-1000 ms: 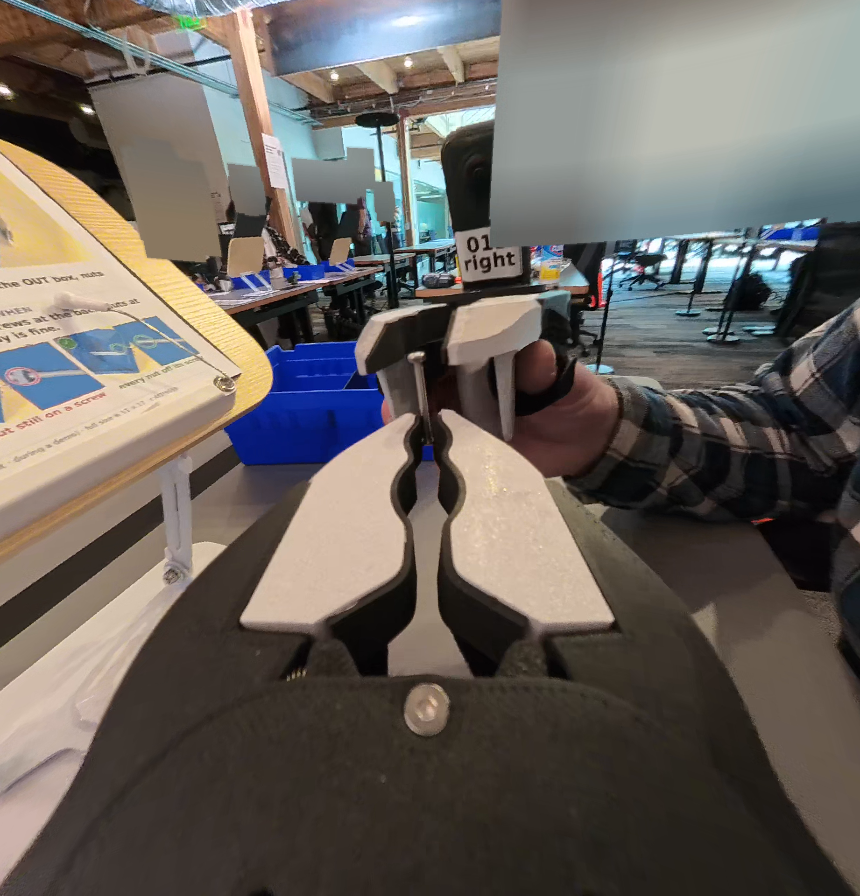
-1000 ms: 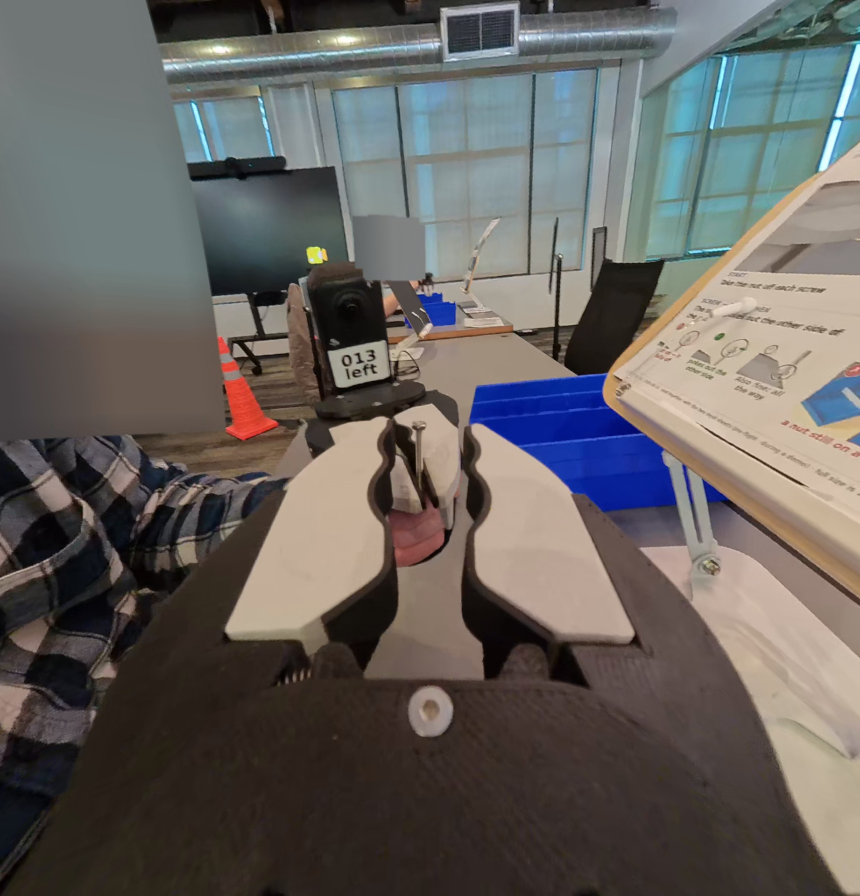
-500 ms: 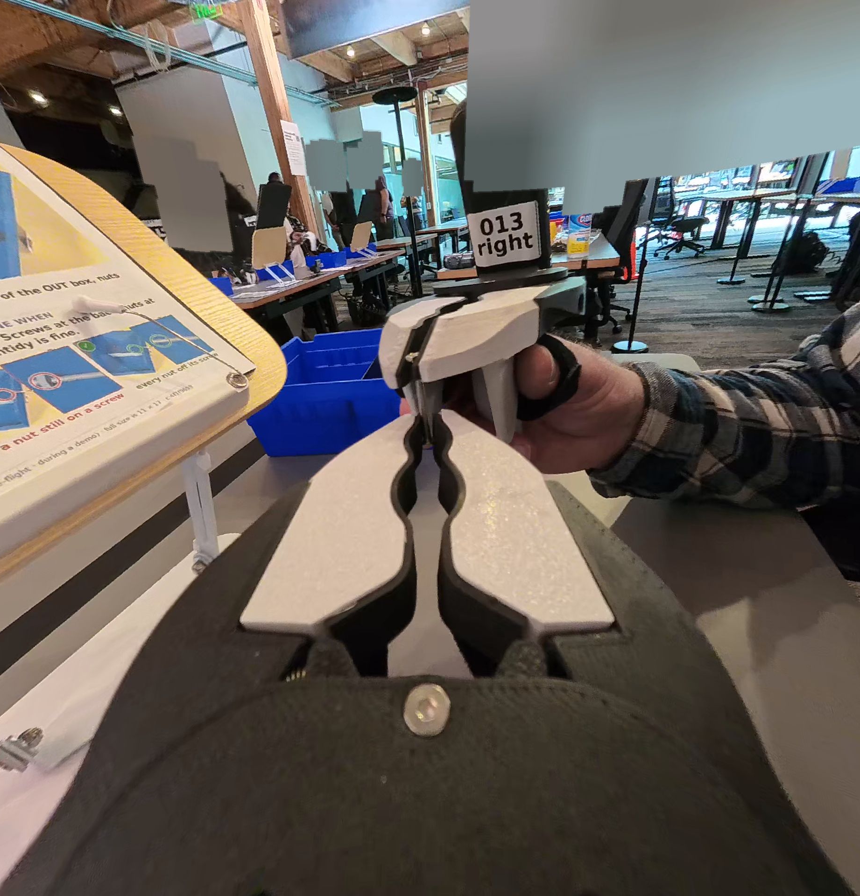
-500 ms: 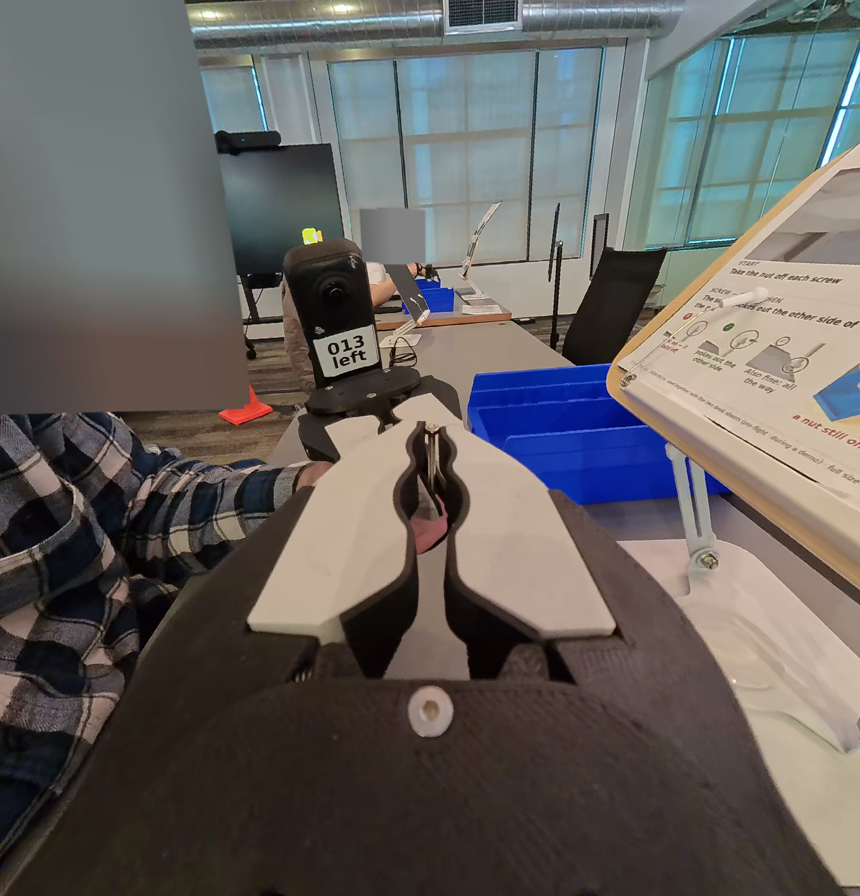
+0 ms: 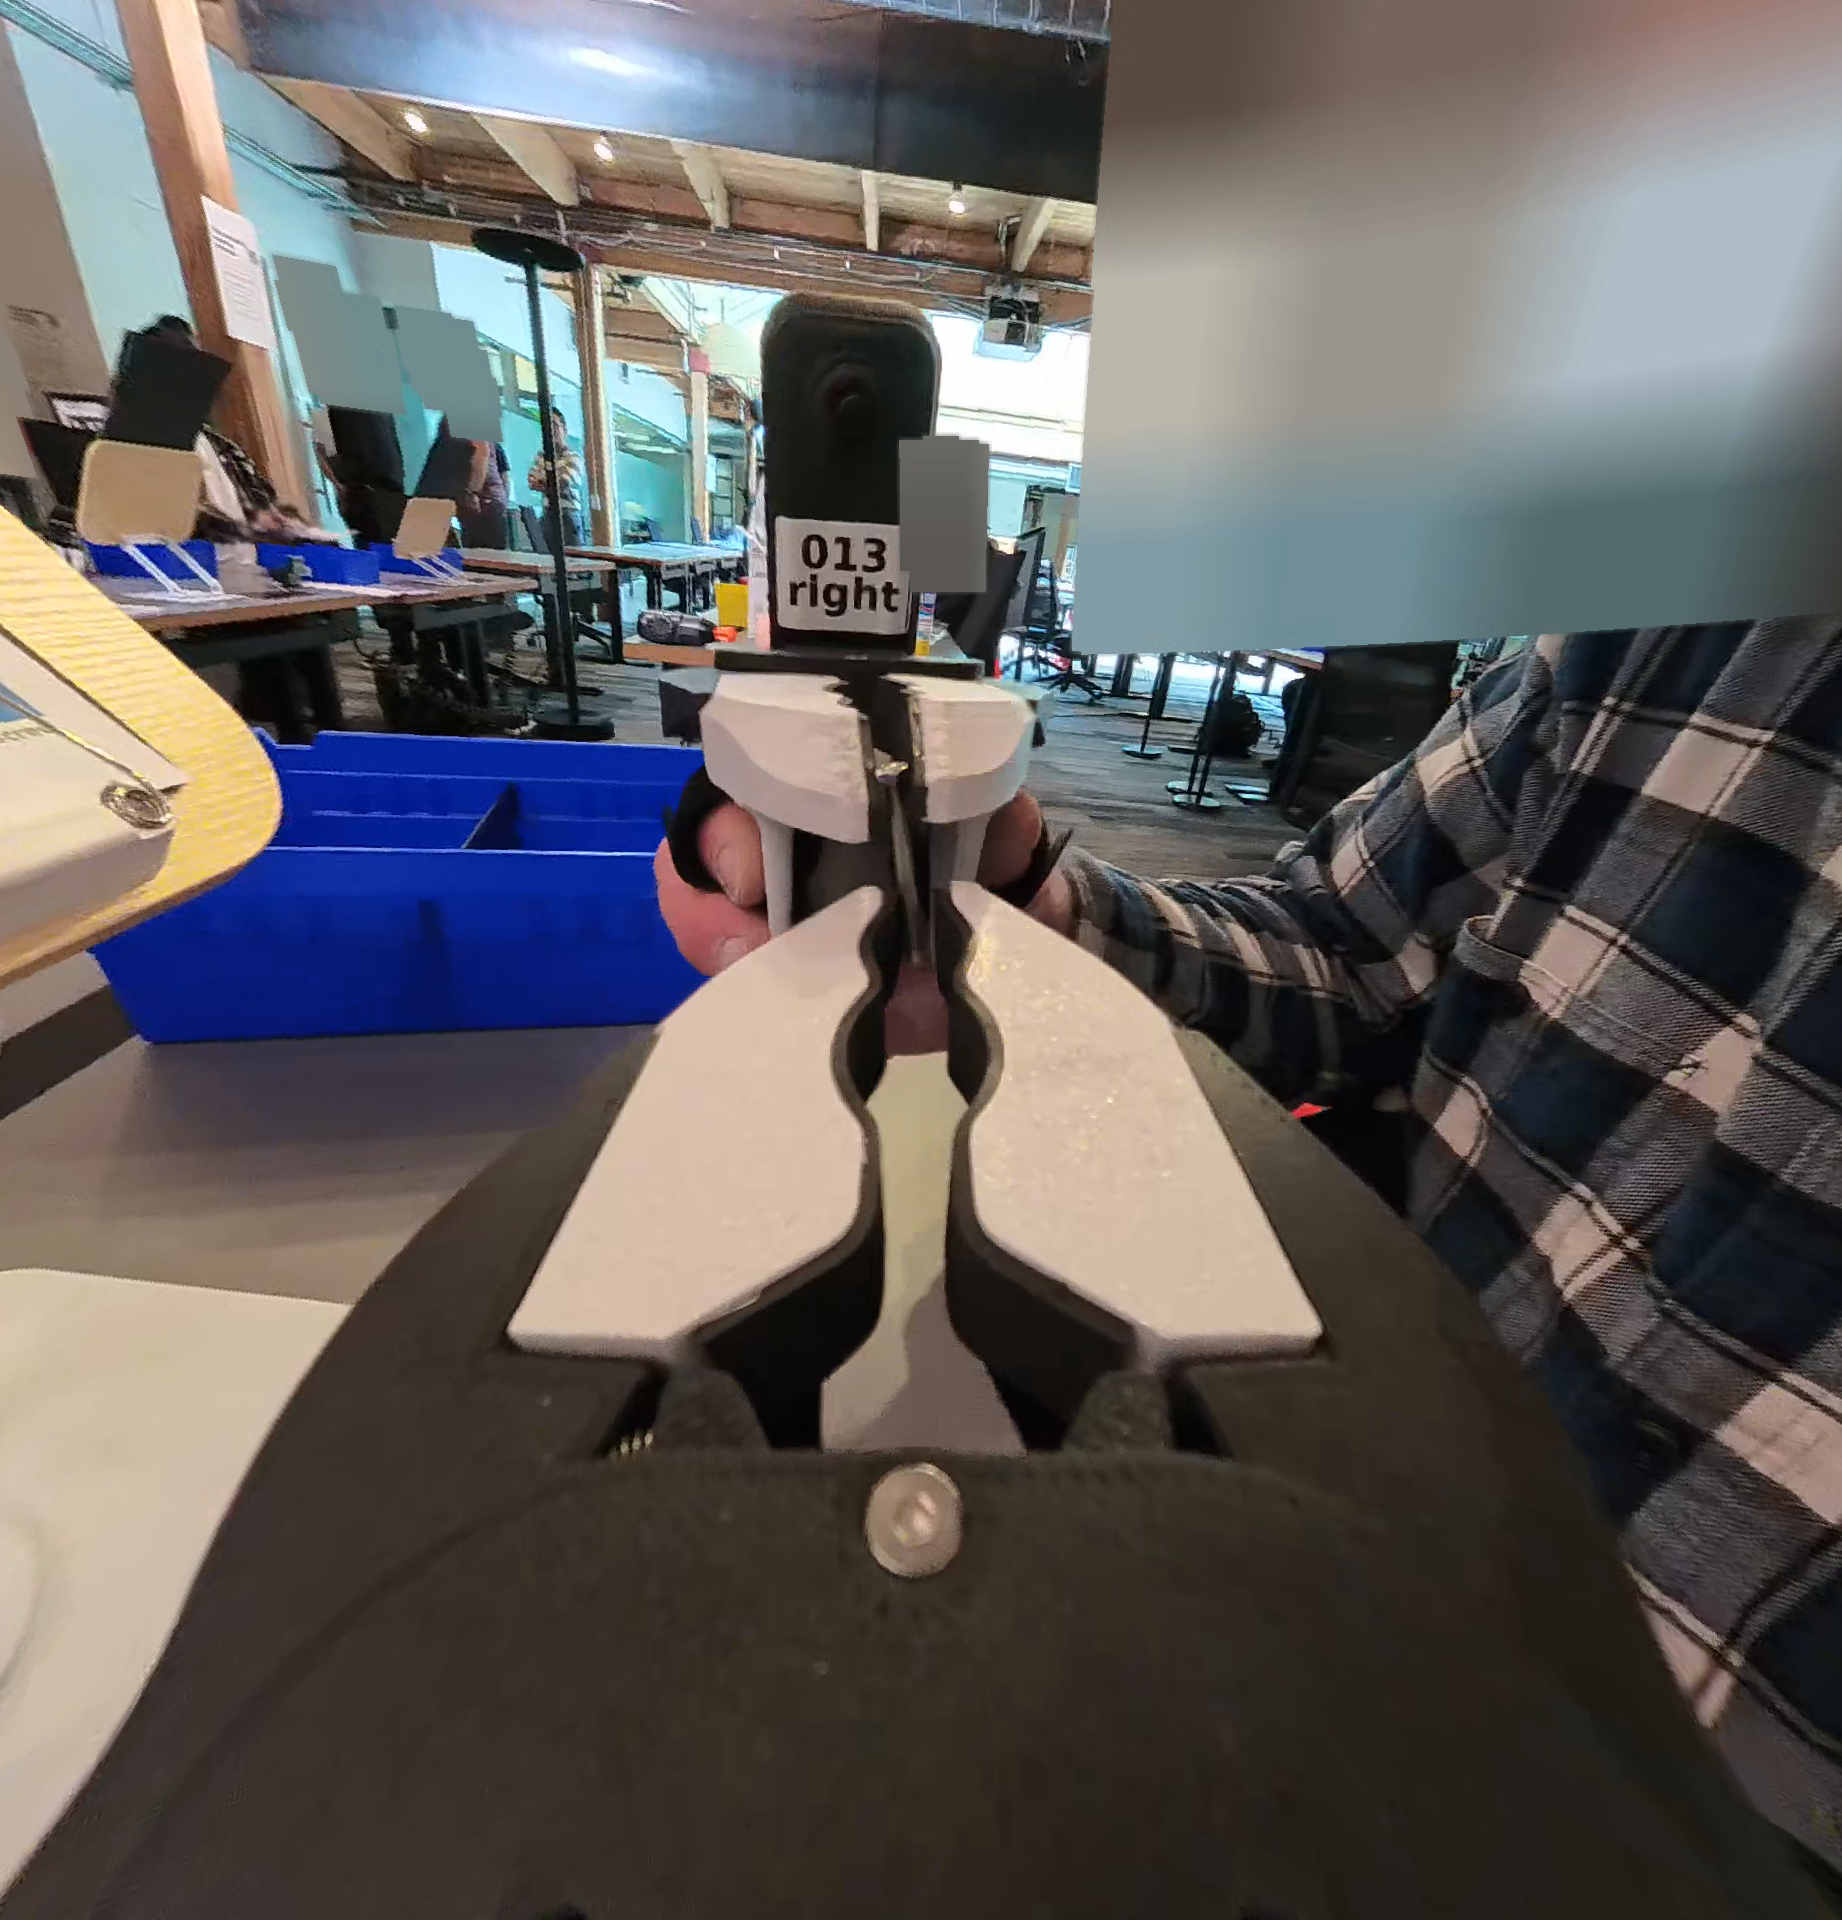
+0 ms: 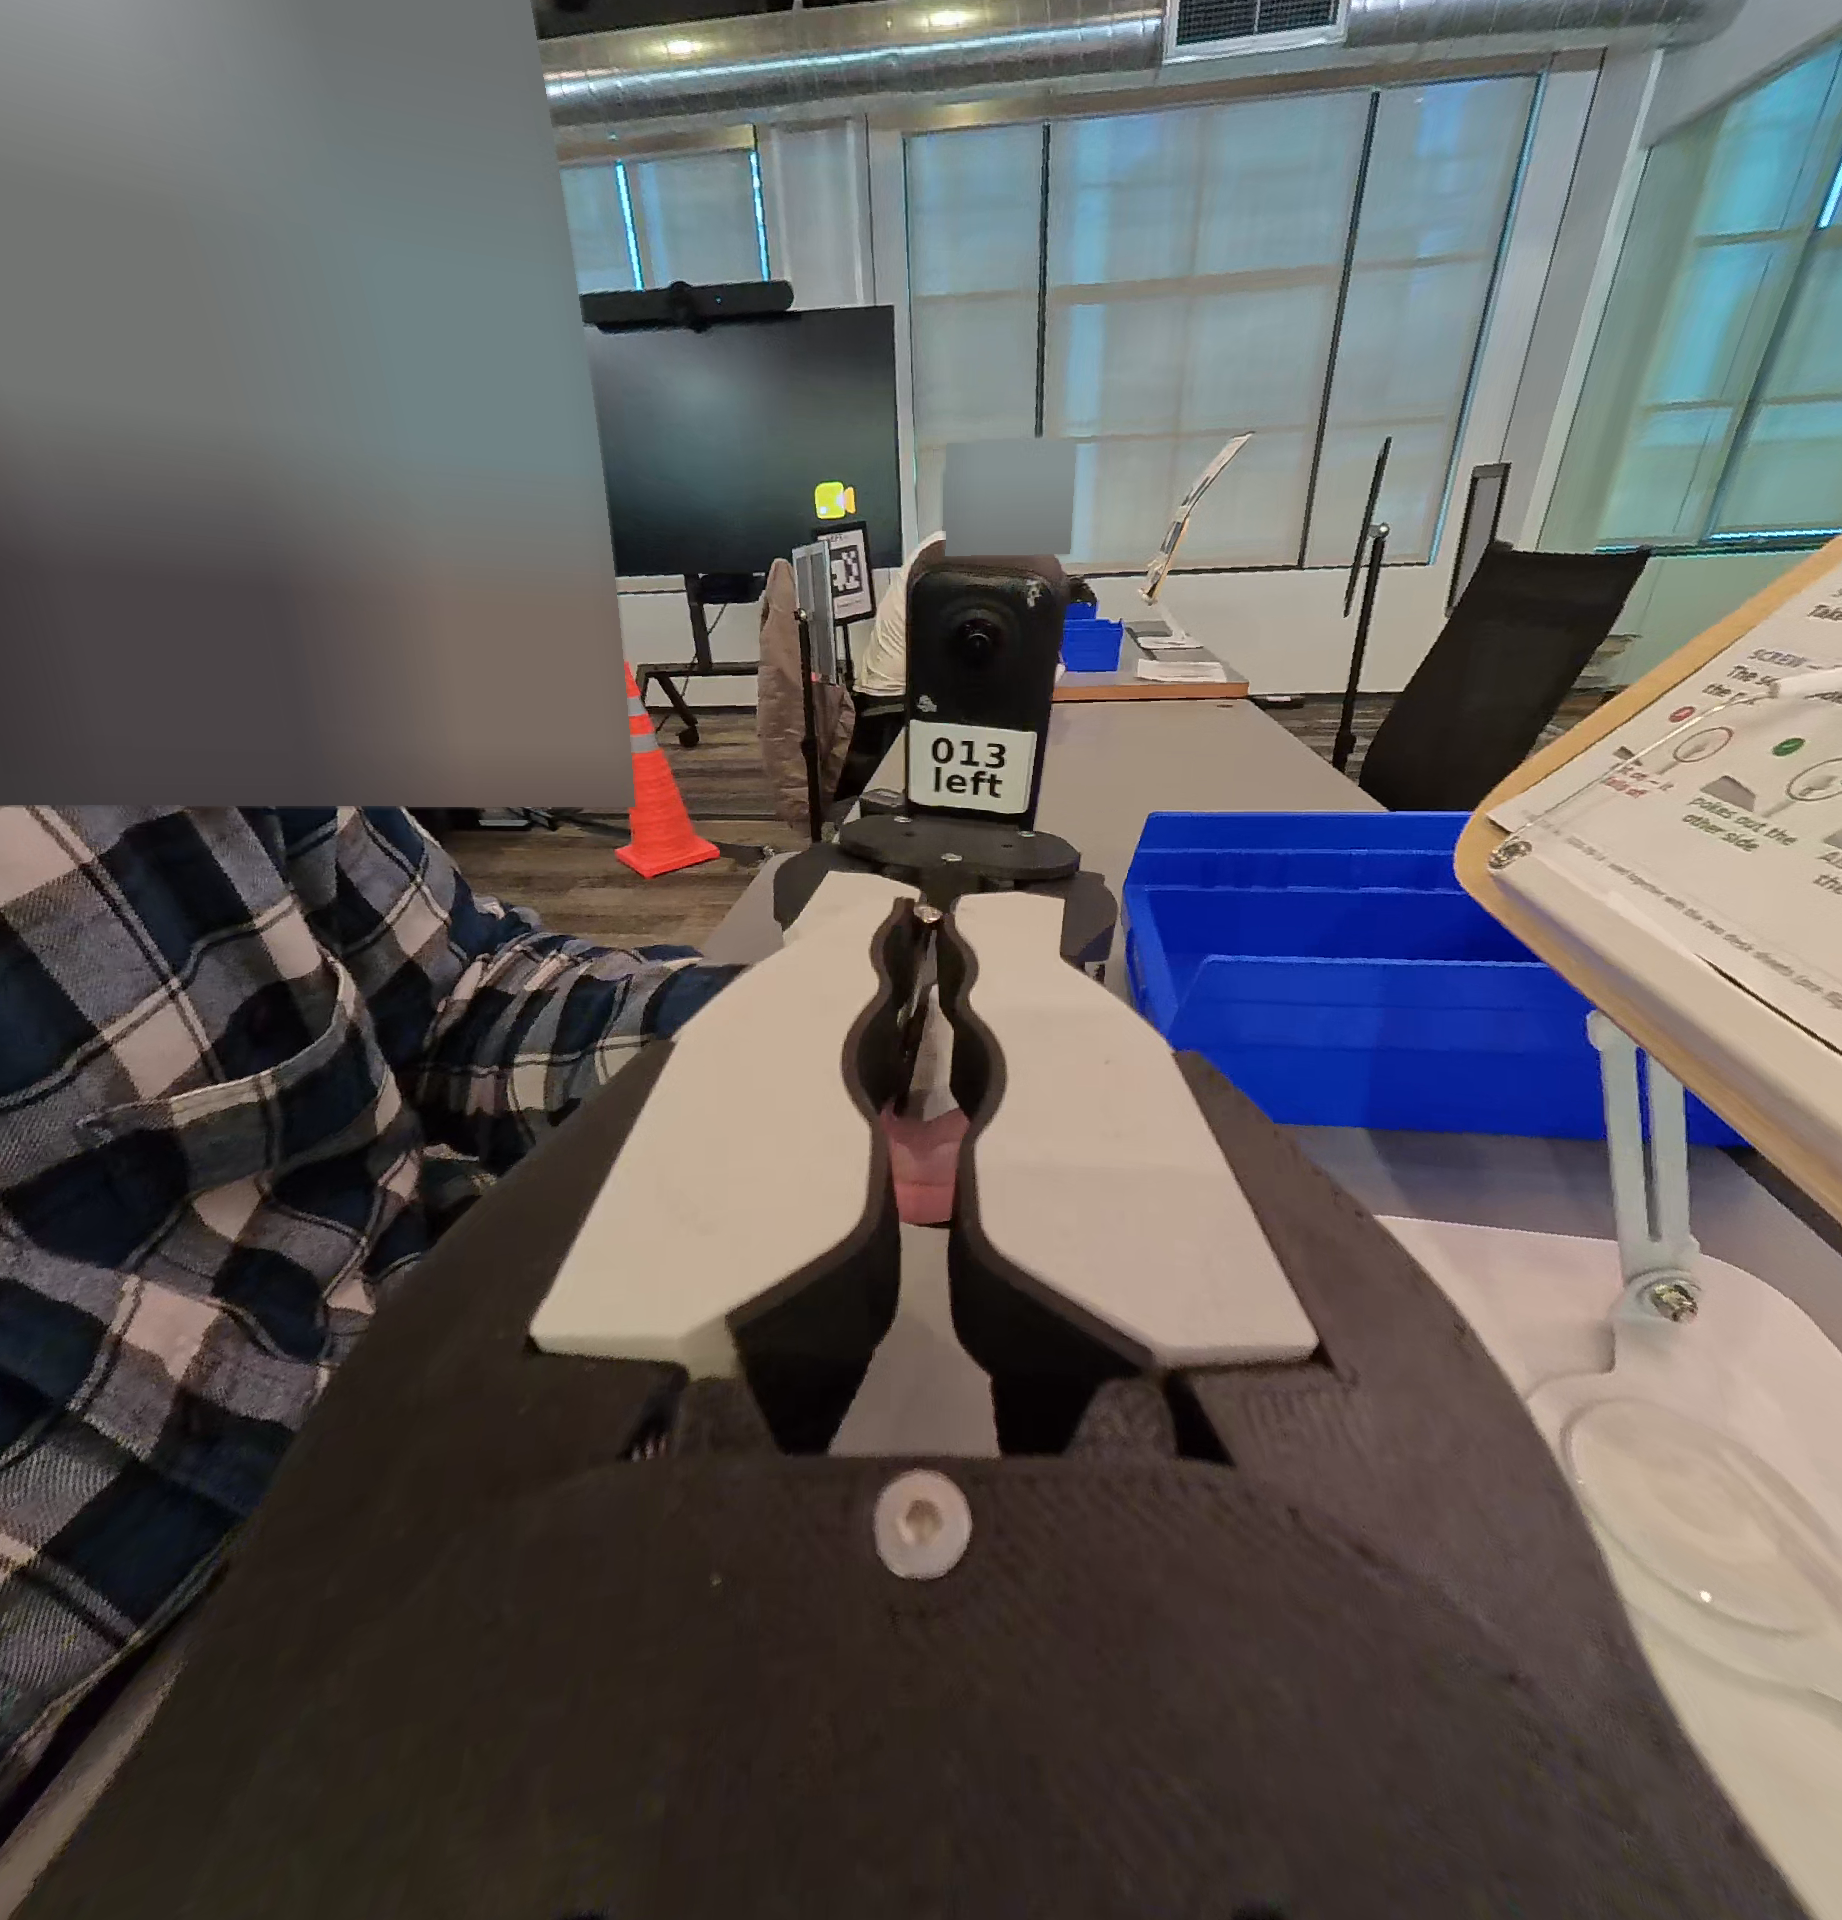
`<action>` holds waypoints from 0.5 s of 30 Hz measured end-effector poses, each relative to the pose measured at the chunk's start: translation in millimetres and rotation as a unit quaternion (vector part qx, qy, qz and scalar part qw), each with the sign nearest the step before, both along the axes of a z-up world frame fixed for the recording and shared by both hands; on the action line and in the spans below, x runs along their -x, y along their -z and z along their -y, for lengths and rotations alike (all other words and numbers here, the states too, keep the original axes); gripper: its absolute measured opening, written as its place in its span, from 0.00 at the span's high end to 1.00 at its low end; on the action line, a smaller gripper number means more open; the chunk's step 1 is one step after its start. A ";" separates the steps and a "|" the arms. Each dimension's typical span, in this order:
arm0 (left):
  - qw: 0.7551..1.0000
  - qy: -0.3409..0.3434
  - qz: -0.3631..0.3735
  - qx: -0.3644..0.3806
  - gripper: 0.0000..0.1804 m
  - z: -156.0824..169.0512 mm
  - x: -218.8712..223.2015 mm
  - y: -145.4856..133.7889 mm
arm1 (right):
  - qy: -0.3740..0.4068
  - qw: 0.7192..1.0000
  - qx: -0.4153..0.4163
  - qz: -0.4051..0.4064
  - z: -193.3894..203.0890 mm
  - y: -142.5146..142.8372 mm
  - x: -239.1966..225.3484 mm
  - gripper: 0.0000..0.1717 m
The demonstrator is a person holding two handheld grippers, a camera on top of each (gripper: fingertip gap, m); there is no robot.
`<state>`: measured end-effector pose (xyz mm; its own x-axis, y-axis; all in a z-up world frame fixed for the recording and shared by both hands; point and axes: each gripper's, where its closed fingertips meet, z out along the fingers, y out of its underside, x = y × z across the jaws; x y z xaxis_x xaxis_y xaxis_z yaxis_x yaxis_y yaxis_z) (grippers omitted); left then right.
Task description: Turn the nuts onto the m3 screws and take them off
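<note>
Big work room, wood beams up top, gray table (image 5: 273,1122) down low.

Left view first. Blue bin (image 5: 377,935) at 9 o'clock, with a wooden board (image 5: 117,707) holding a paper farther left. Left gripper (image 5: 912,920) with fingers nearly together and the low end of a thin metal screw (image 5: 901,852) between the tips. Cannot tell if pressing on it. Right gripper (image 5: 893,790) at 12 o'clock, pinched on the screw just under its head. Hand (image 5: 709,894) round the handle, checked sleeve (image 5: 1519,935) at 3 o'clock.

Right view next. Same screw standing in the narrow slot of the right fingers, head up by the tips. Only here: big windows, dark screen (image 6: 751,436), orange cone (image 6: 657,790) at 10 o'clock. Only in the left view: right fingers seen from the front.
</note>
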<state>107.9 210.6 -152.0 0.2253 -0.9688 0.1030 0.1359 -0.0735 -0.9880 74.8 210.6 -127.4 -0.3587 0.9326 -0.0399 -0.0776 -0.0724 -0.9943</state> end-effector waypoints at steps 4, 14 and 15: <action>0.999 -0.042 -0.007 -0.018 0.87 -7.6 3.7 -2.5 | 0.032 0.999 -0.002 -0.007 -8.6 -2.7 -1.6 0.97; 0.971 -0.221 -0.068 -0.061 0.89 -41.4 11.4 2.6 | 0.137 0.990 -0.006 -0.025 -26.8 -6.2 -0.7 0.97; 0.974 -0.209 -0.067 -0.058 0.93 -39.0 9.1 2.7 | 0.143 0.989 -0.007 -0.024 -27.6 -5.7 -0.4 0.97</action>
